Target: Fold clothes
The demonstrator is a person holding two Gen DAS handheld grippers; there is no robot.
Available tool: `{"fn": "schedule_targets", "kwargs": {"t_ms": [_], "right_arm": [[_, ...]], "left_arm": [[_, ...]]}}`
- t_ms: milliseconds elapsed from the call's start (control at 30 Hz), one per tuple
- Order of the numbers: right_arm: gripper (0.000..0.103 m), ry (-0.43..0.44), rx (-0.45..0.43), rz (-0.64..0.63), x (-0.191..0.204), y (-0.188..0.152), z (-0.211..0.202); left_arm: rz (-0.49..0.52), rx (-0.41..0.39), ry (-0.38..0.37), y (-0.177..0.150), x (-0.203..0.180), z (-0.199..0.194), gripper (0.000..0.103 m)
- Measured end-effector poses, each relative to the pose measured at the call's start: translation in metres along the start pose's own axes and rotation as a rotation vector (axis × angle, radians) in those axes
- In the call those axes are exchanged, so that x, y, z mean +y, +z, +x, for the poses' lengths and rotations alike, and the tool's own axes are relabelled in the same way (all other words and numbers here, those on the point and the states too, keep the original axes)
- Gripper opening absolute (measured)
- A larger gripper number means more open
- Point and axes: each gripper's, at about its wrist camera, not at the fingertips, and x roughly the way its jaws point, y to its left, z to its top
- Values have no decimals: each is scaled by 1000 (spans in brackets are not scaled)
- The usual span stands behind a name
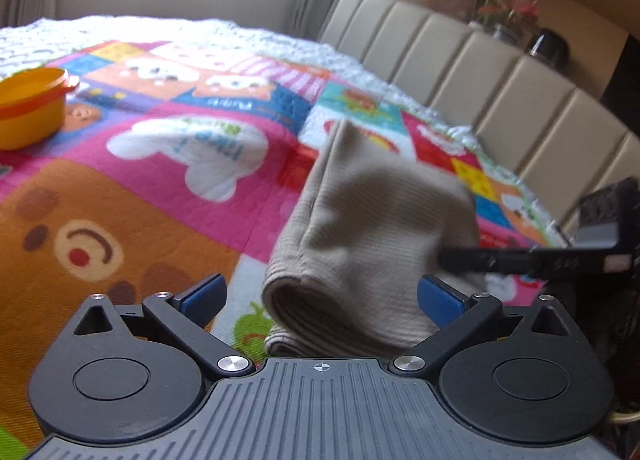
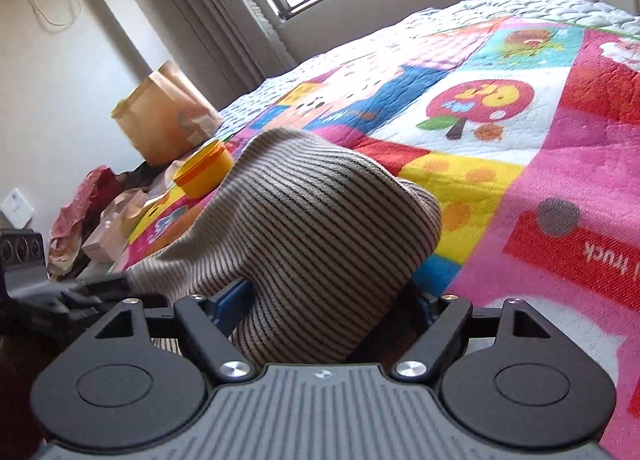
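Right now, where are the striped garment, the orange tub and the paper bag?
Striped garment (image 2: 304,220): right wrist view, middle of the raised striped fabric.
Orange tub (image 1: 30,108): left wrist view, its side wall below the rim.
Paper bag (image 2: 164,116): right wrist view, its brown front face.

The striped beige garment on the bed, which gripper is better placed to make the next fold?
Probably right: the garment lies between the right gripper pads, bunched. The left gripper stands open beside it.
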Motion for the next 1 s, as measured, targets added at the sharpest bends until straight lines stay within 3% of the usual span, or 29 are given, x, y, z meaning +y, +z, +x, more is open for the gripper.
{"fn": "schedule_targets", "kwargs": {"t_ms": [100,300,367,433,633,800,1000], "right_arm": [[87,-6,11,44,-7,-3,-3],[95,51,28,51,-4,-26,-12],[95,60,34,8,3,-32,-11],[86,70,41,-53,11,-34,-11],[85,104,75,-76,2,-24,-16],[85,86,76,-108,-9,-12,-23],[103,31,56,-69,-26,-13,-33]], "left_arm": [[-76,8,-44,-5,8,14,103],[-100,-2,-95,-16,1,15,98],[-110,-8,-93,-19,-3,15,95],[-130,-14,-88,-22,-6,12,91],[-166,-4,-92,-39,-30,3,87],[-179,-4,-141,-60,-60,-1,87],[-140,16,-174,-75,-91,-3,88]]}}
